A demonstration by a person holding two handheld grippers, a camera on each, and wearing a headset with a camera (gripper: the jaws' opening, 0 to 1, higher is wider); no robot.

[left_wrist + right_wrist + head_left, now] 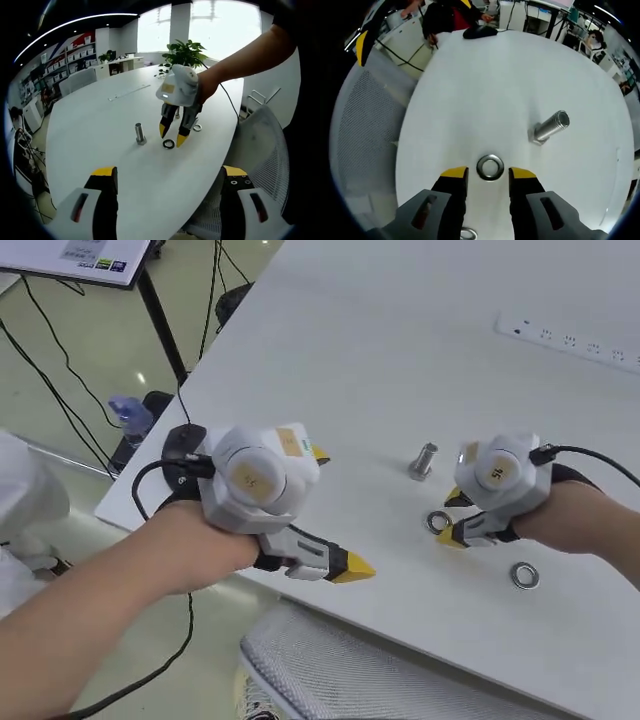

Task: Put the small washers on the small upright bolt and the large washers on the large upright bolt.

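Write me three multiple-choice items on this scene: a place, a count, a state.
1. Where does the washer near the bolt lie?
A) on the bolt B) between the right hand-held gripper's jaw tips C) on the floor
2. Washers on the table in the head view?
A) two B) five C) none
3. The right hand-held gripper is
A) open B) shut empty C) shut on the bolt
Key: 1B, it sits in the gap; 2A, one by the gripper, a second washer near the table's edge; 3A, its jaws stand apart.
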